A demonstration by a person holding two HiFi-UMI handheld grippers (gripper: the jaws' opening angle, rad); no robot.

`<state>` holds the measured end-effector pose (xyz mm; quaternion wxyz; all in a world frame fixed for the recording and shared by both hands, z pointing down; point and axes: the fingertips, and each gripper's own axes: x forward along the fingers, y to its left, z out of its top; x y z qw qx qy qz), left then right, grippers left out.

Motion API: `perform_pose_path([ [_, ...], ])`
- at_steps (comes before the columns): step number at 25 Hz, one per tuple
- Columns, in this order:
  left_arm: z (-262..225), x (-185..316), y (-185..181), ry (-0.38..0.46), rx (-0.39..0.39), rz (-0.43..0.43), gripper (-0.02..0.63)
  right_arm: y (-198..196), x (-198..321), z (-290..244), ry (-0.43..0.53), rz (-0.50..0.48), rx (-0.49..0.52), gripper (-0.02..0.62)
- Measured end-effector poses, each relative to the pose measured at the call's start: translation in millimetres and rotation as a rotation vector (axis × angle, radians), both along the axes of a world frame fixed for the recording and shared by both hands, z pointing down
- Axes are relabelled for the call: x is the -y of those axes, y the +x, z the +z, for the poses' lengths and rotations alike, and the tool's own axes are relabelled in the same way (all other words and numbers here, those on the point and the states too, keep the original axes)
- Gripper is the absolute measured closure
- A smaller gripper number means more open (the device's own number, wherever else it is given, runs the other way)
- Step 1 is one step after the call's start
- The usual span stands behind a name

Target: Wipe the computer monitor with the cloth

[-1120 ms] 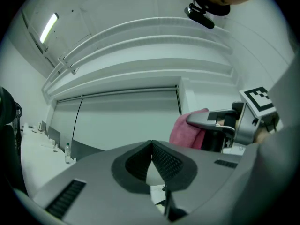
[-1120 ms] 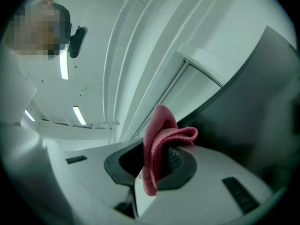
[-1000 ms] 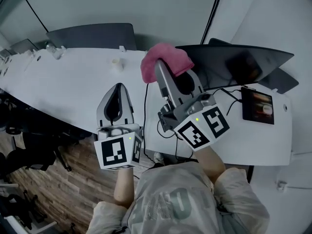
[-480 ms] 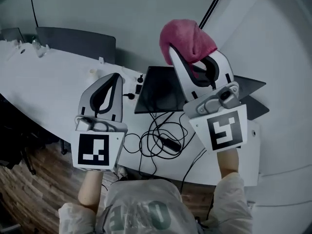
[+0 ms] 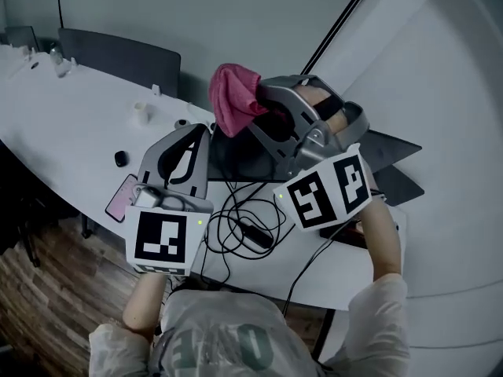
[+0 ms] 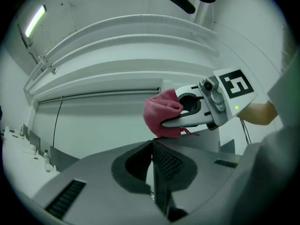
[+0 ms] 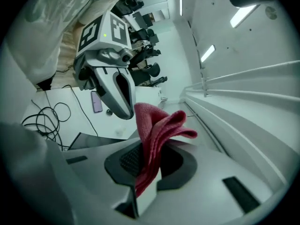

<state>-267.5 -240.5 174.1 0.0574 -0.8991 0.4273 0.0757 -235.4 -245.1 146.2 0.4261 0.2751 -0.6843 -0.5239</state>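
Jaws of right gripper [image 7: 149, 159], pinching pink cloth [image 7: 160, 124]

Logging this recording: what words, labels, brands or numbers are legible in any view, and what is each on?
No text reads for sure.
The shirt: large pale print, upside down and blurred, unreadable.
The left gripper and right gripper carry black-and-white square codes, no words.
The pink cloth in the right gripper's jaws: no label shows.
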Motion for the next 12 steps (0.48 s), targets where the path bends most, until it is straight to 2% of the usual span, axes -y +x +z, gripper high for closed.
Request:
perform_pose_path([
  [5, 3, -1, 6, -0.001, -0.018, -0.026, 0.591, -6, 0, 22, -0.064, -0.055, -0.119, 0.541],
  [8, 5, -5, 12, -0.001, -0.037, -0.035, 0.591, -4, 1, 30, -0.070, -0.073, -0.196, 0.541],
  [12, 7, -9, 16, -0.001, -0.042, -0.058, 0.591, 1, 0, 33, -0.098, -0.096, -0.220, 0.541],
])
